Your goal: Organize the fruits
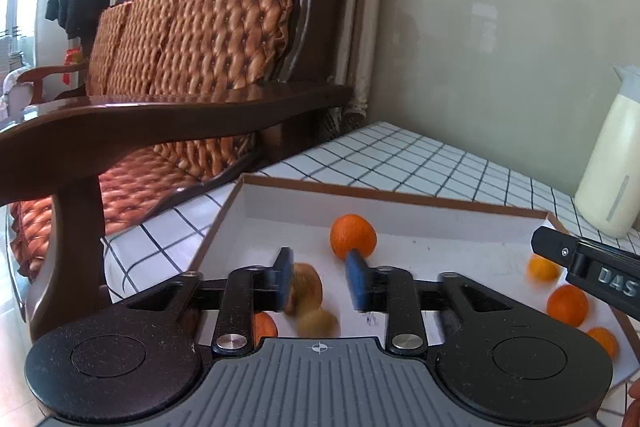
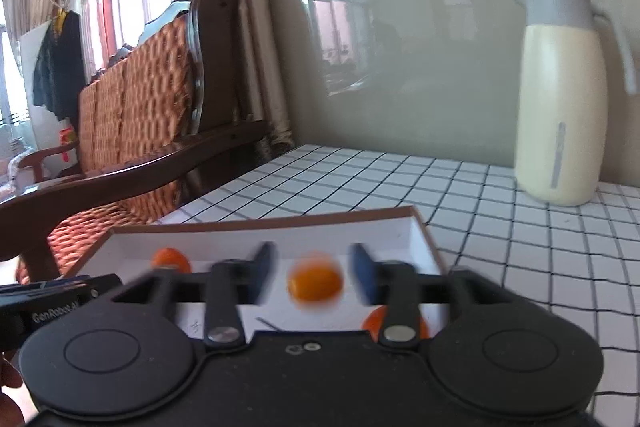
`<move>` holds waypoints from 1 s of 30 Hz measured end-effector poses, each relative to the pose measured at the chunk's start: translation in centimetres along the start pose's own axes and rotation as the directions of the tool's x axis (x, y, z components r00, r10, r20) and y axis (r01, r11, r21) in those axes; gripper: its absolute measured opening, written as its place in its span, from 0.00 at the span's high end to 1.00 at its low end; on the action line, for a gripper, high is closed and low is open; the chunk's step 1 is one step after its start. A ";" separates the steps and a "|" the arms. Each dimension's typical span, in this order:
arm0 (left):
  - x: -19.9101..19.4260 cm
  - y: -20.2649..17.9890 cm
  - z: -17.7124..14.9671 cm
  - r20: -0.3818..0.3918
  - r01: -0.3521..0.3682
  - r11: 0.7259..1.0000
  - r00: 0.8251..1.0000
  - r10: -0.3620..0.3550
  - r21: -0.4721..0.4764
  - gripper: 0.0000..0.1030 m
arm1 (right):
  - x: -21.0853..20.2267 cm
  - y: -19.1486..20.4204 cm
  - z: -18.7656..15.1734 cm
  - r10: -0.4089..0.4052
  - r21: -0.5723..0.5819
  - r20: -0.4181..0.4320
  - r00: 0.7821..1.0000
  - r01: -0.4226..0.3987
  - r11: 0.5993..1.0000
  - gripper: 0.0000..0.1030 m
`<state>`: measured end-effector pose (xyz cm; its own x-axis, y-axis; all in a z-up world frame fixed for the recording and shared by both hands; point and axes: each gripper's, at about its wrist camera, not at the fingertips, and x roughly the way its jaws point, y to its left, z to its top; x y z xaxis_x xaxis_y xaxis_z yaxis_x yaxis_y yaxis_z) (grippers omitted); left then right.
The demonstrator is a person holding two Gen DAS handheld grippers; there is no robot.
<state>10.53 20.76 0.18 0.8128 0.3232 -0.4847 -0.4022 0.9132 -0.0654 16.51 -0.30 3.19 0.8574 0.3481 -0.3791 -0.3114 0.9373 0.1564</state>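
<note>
**Fruit dropping into the box**

Checked cloth covers the table (image 2: 500,227), sofa left, cream jug (image 2: 560,99) at the wall. White cardboard box (image 1: 400,217) is the landmark. Left gripper (image 1: 320,277) fingers spread over its near side, a brownish fruit (image 1: 306,289) blurred beside the left pad, touching or not unclear, long axis roughly upright; likely just released. Right gripper (image 2: 314,273) fingers also apart, a blurred orange (image 2: 316,281) loose between them, no clear axis. Other oranges (image 1: 353,237) lie inside the box.
</note>
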 end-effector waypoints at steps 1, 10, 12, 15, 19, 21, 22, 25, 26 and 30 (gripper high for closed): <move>-0.2 0.0 0.2 0.003 -0.019 1.000 1.000 0.019 -0.012 0.00 | -1.0 -0.4 0.2 -0.011 0.025 0.055 0.998 0.010 1.000 0.12; -1.7 -0.2 0.9 0.132 -0.028 1.000 0.991 0.027 0.009 0.00 | -3.5 -2.9 1.2 0.045 0.112 0.135 0.990 -0.060 0.992 0.08; -1.5 -0.4 0.8 0.132 -0.042 0.998 0.991 0.037 0.037 0.00 | -3.7 -2.7 1.2 0.054 0.091 0.137 0.989 -0.067 0.994 0.06; -2.2 -0.3 0.8 0.126 -0.046 0.997 0.991 0.038 0.056 0.00 | -3.7 -2.2 1.4 0.067 0.073 0.130 0.989 -0.077 0.994 0.06; -3.5 -0.3 0.5 0.135 -0.056 0.996 0.990 0.046 0.073 0.00 | -4.3 -2.1 1.2 0.073 0.054 0.124 0.990 -0.081 0.995 0.06; -3.7 -0.3 0.4 0.130 -0.057 0.995 0.990 0.046 0.081 0.00 | -4.5 -2.1 1.0 0.074 0.042 0.113 0.991 -0.079 0.996 0.06; -3.8 -0.2 0.2 0.124 -0.056 0.995 0.991 0.045 0.086 0.00 | -4.5 -2.2 1.0 0.080 0.039 0.101 0.992 -0.084 0.996 0.06; -4.4 -0.1 -0.4 0.103 -0.056 0.994 0.994 0.046 0.096 0.00 | -4.9 -2.4 0.6 0.099 0.032 0.047 0.994 -0.100 0.994 0.06; -4.7 -0.2 -0.6 0.091 -0.055 0.993 0.995 0.046 0.105 0.00 | -5.1 -2.4 0.5 0.105 0.033 0.027 0.994 -0.106 0.994 0.06; -7.0 -0.3 -0.9 0.062 -0.023 0.993 0.998 0.016 0.116 0.00 | -8.2 -2.7 0.0 0.129 0.062 -0.013 0.992 -0.128 0.990 0.06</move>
<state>4.58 17.96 2.85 0.8311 0.3524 -0.4302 -0.3689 0.9283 0.0476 10.28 -5.68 5.91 0.8044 0.4666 -0.3677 -0.3926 0.8821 0.2604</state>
